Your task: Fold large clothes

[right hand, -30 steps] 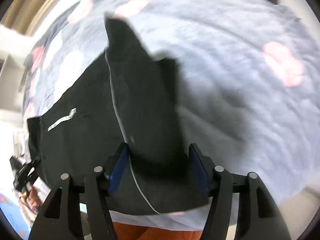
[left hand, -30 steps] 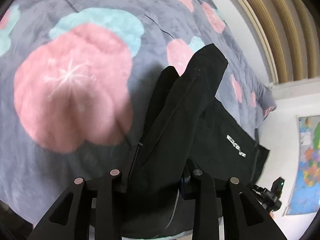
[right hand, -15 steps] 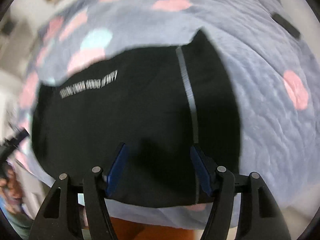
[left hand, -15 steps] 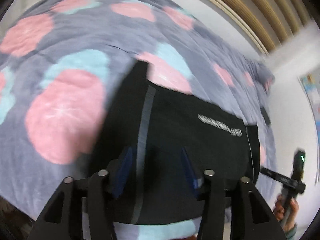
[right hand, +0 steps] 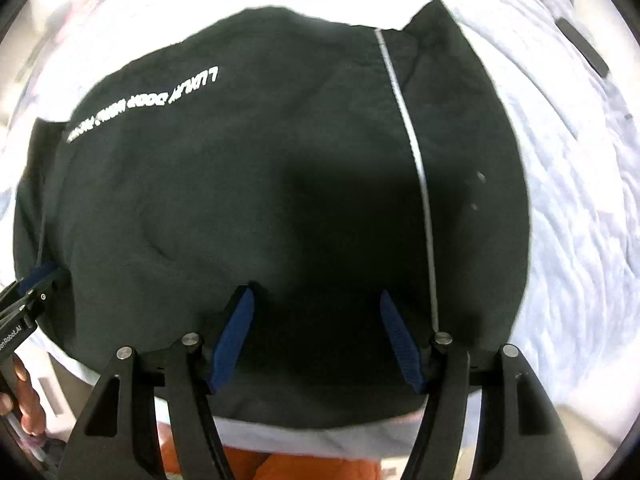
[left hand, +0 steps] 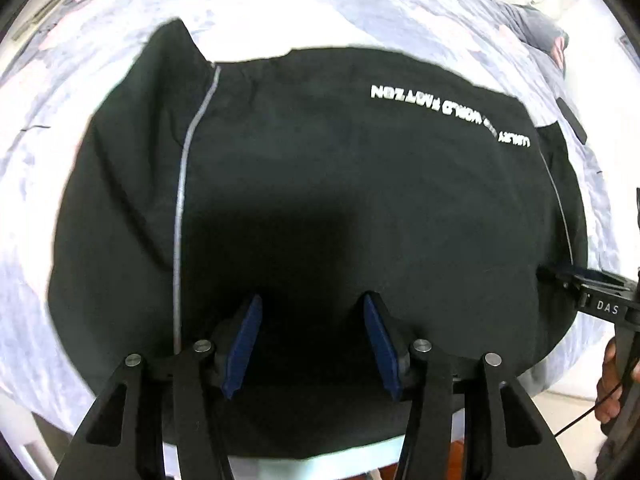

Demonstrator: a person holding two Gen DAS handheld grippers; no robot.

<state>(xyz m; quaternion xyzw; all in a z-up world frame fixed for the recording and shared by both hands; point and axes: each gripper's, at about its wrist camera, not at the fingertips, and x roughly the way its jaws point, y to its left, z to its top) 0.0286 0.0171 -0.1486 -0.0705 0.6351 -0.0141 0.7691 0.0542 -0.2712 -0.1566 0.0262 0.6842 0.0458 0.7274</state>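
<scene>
White upside-down lettering on black garment partly illegible, "DAS" on right gripper

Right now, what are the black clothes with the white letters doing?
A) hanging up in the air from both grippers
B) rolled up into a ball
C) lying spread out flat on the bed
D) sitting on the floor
C: the black garment lies spread flat on the bed cover, and both grippers' jaws stand open above it, pinching nothing.

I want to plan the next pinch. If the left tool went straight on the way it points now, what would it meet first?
Most likely the black fabric garment spread flat on the pale grey bedspread. The left tool points down at it with open jaws, nothing between them; how far above the cloth it hangs is unclear.
</scene>
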